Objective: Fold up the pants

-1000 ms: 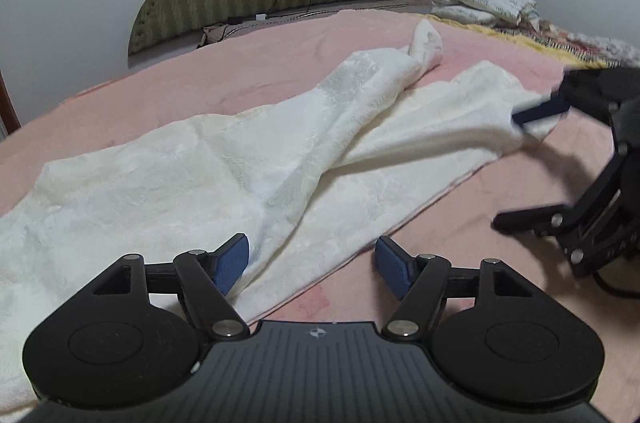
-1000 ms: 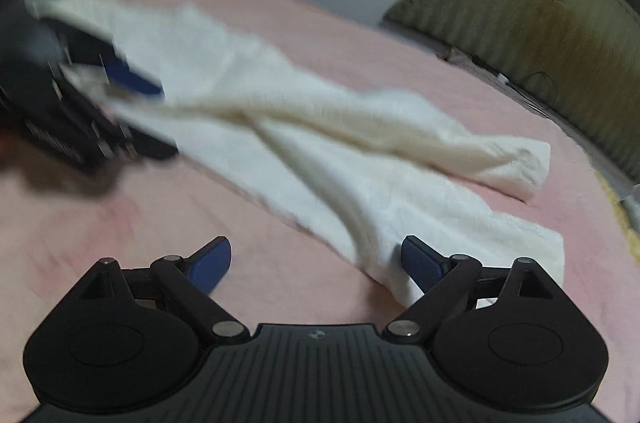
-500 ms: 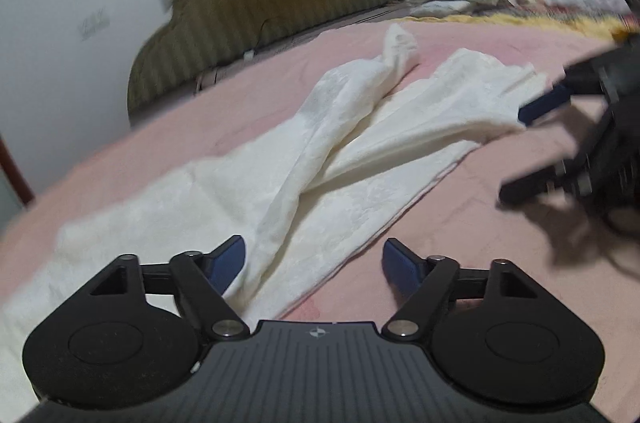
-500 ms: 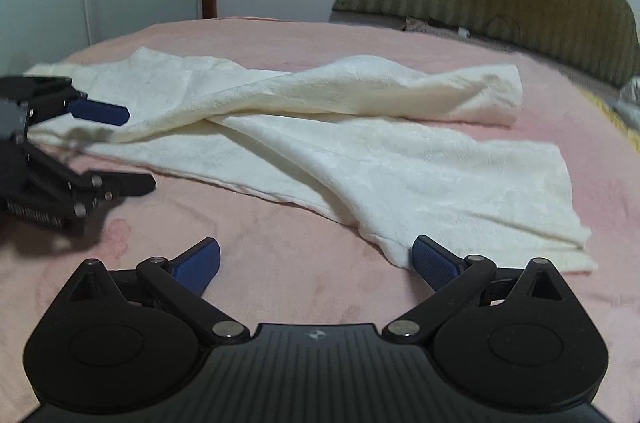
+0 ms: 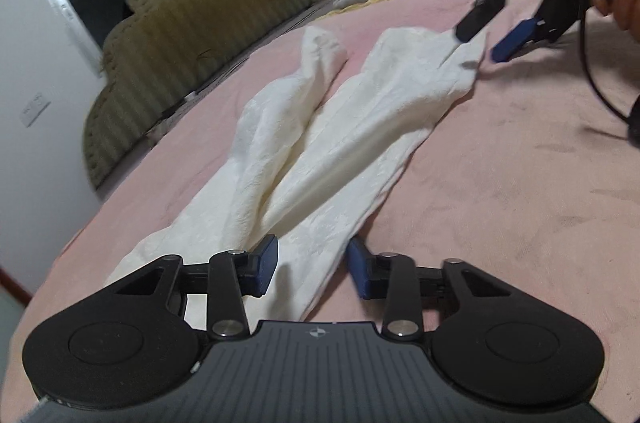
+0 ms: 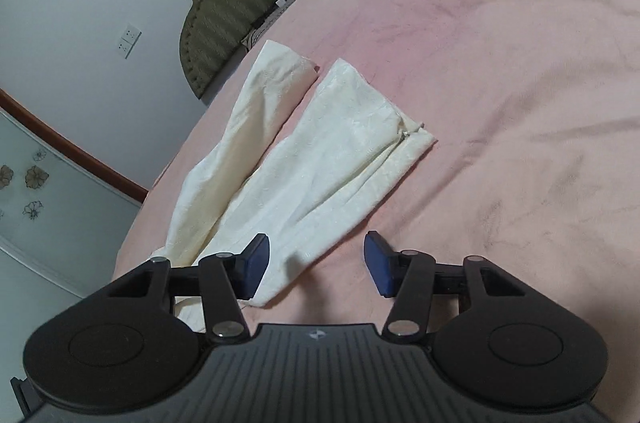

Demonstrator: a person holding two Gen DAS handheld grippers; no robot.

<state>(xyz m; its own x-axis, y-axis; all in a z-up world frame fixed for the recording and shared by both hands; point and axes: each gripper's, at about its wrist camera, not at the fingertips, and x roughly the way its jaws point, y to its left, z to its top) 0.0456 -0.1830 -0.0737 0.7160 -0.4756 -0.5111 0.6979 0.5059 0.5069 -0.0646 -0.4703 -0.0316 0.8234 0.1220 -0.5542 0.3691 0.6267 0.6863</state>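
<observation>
Cream textured cloth pants point(image 5: 320, 151) lie on the pink bedspread point(image 5: 520, 183), both black blue-padded grippers, left gripper point(image 5: 312, 265) and right gripper point(image 6: 316, 265), closing around fabric edges without yet pinching.

Cream pants point(image 5: 320, 127) in matt woven cloth with a faint embossed pattern. Pink bed point(image 5: 520, 191) cover soft, slightly fuzzy, wrinkled. Olive headboard point(image 5: 192, 35) in ribbed, stitched upholstery. Left gripper point(image 5: 312, 265) in matt black plastic with shiny metal rivets, fingers point(image 5: 266, 265) padded in blue.
</observation>
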